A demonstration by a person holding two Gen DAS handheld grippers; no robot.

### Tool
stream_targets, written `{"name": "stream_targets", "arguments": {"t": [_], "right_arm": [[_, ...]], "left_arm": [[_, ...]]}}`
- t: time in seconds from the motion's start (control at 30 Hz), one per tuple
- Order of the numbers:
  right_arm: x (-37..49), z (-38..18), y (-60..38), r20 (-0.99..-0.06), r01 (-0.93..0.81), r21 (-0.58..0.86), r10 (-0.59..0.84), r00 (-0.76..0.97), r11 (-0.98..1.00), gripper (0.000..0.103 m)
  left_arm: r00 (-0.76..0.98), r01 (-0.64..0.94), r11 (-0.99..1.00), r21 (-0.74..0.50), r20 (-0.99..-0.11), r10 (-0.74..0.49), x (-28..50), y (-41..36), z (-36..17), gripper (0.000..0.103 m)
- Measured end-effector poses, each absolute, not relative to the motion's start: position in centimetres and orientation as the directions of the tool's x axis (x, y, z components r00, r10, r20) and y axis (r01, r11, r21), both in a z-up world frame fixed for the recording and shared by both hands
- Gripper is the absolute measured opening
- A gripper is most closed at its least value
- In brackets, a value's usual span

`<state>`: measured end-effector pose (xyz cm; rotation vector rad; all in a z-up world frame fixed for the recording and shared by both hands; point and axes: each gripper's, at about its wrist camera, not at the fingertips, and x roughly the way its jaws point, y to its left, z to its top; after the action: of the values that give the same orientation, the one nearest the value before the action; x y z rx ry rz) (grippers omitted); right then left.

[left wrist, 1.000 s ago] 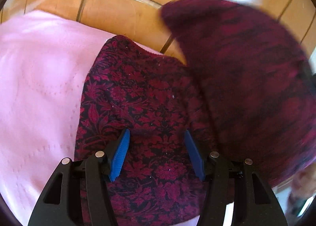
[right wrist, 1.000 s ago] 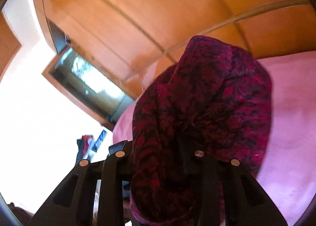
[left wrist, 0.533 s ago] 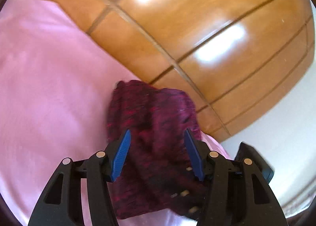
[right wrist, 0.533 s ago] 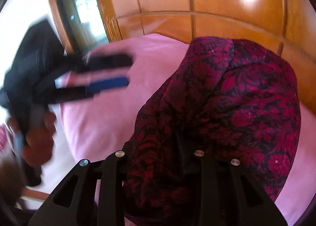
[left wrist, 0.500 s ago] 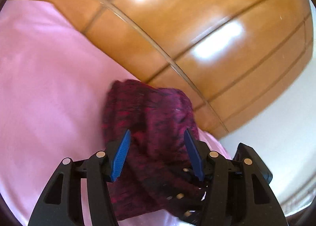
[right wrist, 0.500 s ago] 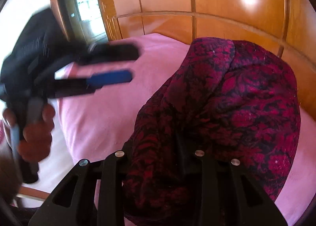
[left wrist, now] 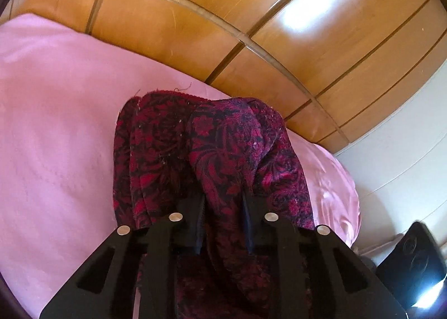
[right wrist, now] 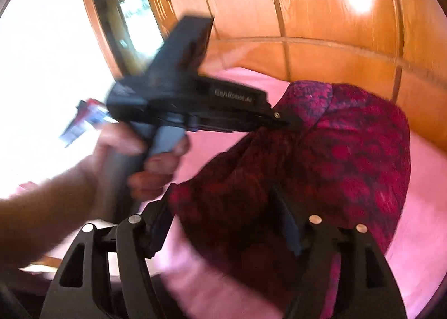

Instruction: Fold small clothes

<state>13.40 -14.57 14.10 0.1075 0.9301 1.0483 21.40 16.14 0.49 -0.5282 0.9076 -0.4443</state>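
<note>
A dark red and black floral garment (left wrist: 201, 146) lies bunched on the pink bed cover (left wrist: 56, 129). My left gripper (left wrist: 223, 207) is shut on a fold of the garment, which drapes over its fingers. In the right wrist view the garment (right wrist: 349, 151) hangs in a heap, and the left gripper's black body (right wrist: 195, 101) bites into its top edge, held by a hand. My right gripper (right wrist: 226, 224) is open, its fingers spread around the lower part of the garment without pinching it.
A glossy wooden headboard (left wrist: 251, 26) runs behind the bed. A white wall (left wrist: 413, 151) stands at the right. A wood-framed mirror (right wrist: 128, 20) hangs at the left in the right wrist view. The person's forearm (right wrist: 50, 207) crosses the lower left.
My left gripper has closed on a fold of the garment. My right gripper has opened and let the garment go. The left gripper has moved in close to the garment's top.
</note>
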Motion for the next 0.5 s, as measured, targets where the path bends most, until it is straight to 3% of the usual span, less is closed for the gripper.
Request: {"name": "stream_targets", "arguments": {"t": [0.13,0.3,0.5], "right_arm": [[14.5,14.9,-21.3,-0.534,-0.600,0.598,0.822,0.196,0.531,0.067],[15.5,12.1,-22.5,-0.657,-0.545,0.512,0.711,0.249,0.664,0.061],[14.8,11.0,-17.5,-0.701,-0.605,0.373,0.640,0.313,0.704,0.064]], "left_arm": [[0.548,0.141,0.809,-0.571,-0.635,-0.544,21.3,16.5,1.0,0.019],[0.563,0.119,0.835,-0.537,-0.657,-0.502,19.7,17.4,1.4,0.018],[0.566,-0.004,0.887,-0.461,-0.732,-0.378,19.1,20.0,-0.3,0.018]]}}
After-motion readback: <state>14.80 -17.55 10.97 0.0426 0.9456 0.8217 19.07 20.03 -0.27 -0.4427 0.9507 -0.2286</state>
